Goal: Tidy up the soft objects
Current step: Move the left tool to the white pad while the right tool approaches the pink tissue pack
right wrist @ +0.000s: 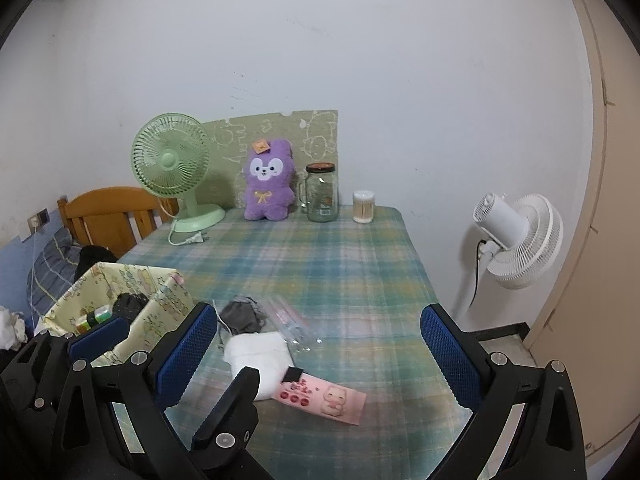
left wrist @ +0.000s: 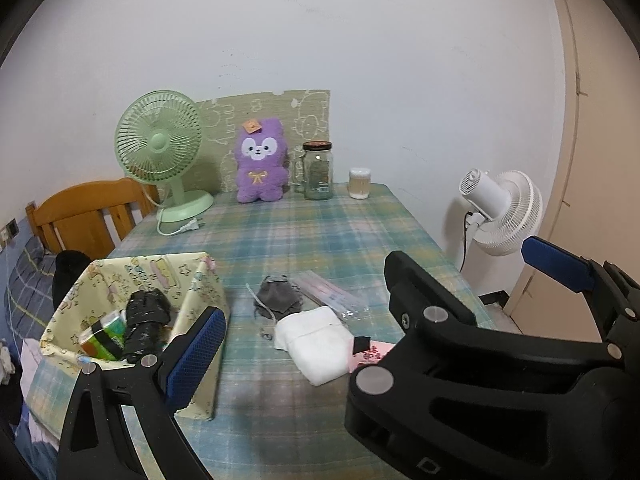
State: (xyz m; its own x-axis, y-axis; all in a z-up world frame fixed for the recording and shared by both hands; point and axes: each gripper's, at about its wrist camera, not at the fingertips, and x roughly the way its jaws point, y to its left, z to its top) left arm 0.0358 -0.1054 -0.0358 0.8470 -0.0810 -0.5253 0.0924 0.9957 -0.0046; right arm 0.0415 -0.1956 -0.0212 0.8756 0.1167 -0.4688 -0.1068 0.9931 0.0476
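Observation:
A cream cartoon-print fabric basket stands at the table's near left. It holds a black bundle and a green packet. To the right of the basket lie a grey cloth piece, a folded white cloth, a clear plastic packet and a pink packet. A purple plush toy sits at the back. My left gripper hangs open beside the basket, its right finger hidden behind the right gripper's body. My right gripper is open above the white cloth and the pink packet, holding nothing.
At the back stand a green desk fan, a glass jar and a small tub of swabs. A white floor fan is past the table's right edge. A wooden headboard and bedding lie to the left.

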